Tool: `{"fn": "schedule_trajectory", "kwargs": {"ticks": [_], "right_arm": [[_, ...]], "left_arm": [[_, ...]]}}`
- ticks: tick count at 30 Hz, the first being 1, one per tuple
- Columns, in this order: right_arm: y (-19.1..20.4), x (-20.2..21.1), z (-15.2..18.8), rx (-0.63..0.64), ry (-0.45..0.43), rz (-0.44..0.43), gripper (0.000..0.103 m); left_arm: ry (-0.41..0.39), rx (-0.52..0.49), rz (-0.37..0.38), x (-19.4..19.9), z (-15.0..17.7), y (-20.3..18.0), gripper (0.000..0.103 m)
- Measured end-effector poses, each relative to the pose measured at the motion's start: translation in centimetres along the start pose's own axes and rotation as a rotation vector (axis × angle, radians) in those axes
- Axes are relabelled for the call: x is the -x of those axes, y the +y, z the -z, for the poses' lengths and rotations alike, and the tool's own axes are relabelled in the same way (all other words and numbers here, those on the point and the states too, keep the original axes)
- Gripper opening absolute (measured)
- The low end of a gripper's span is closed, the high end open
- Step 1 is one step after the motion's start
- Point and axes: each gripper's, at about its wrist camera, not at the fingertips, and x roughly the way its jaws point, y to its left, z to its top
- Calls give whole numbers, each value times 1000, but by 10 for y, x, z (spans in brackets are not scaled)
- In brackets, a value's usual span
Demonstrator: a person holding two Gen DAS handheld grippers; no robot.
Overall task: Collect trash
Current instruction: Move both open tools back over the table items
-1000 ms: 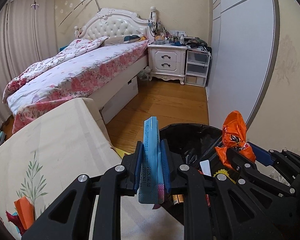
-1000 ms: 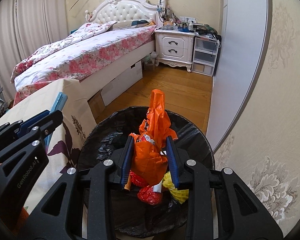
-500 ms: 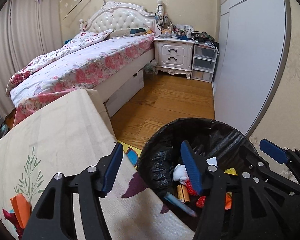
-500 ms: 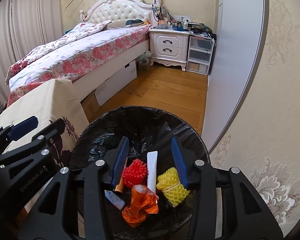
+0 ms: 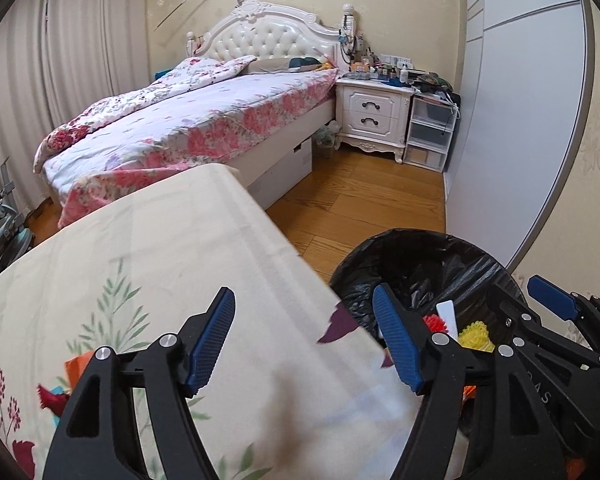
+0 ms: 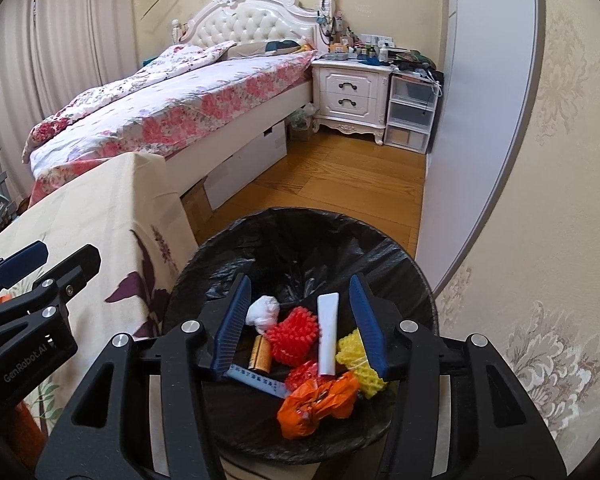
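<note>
A bin with a black liner [image 6: 300, 232] stands on the floor beside the cloth-covered table [image 5: 160, 240]. In it lie an orange wrapper [image 6: 320, 400], a flat blue box [image 6: 256, 380], red [image 6: 296, 330] and yellow [image 6: 356, 356] foam nets, a white tube [image 6: 327, 332] and a paper wad [image 6: 263, 312]. My right gripper [image 6: 300, 280] hangs over the bin, its jaws opening with nothing held between them. My left gripper [image 5: 302, 292] is above the table's edge, jaws opening and empty. Orange [image 5: 78, 368] and red [image 5: 52, 398] scraps lie on the cloth to its left.
A bed with a floral cover [image 5: 188, 128] fills the back left. A white nightstand [image 5: 374, 116] and clear plastic drawers [image 5: 430, 132] stand at the far wall. A grey wardrobe door [image 5: 512, 120] runs along the right. Wood floor [image 5: 360, 200] lies between.
My left gripper opened, dropped the blue box into the bin and swung left over the table. My right gripper opened and the orange wrapper fell into the bin.
</note>
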Motion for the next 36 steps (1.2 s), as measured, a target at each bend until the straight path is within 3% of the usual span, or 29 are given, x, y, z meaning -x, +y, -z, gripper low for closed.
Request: {"fn": "schedule_trajectory", "kwargs": {"ticks": [9, 25, 36], "right_arm": [[39, 18, 9, 59, -1, -70, 51], [139, 54, 38, 248, 20, -235, 51], [194, 67, 69, 374, 64, -285, 51]], "left_arm": [[-3, 75, -66, 35, 19, 50, 70], [13, 215, -258, 85, 76, 156, 70], [20, 316, -350, 115, 117, 219, 70]]}}
